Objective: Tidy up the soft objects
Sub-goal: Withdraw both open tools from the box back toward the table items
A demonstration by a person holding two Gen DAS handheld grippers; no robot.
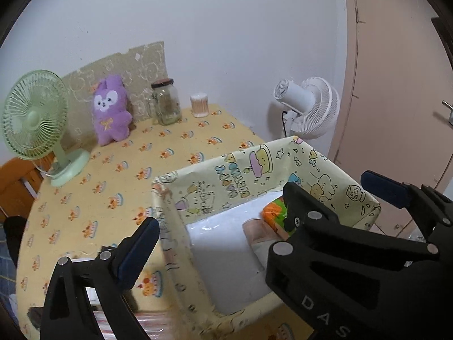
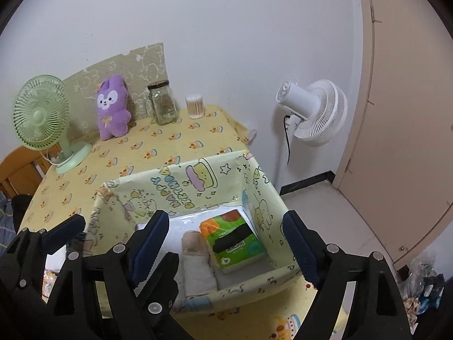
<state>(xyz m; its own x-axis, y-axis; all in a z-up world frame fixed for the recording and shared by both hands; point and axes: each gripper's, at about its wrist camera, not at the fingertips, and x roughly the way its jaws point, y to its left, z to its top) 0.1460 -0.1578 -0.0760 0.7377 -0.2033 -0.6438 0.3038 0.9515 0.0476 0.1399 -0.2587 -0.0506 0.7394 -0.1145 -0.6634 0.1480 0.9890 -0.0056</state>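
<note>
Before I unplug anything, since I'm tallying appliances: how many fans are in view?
2: a green fan on the table's far left corner, and a white fan standing off the table by the wall.

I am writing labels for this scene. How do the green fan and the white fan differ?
The green fan stands on the table on its own round base; the white fan is beside the table, off it. The green fan faces the camera; the white fan shows its back. Both have round wire grilles.
</note>
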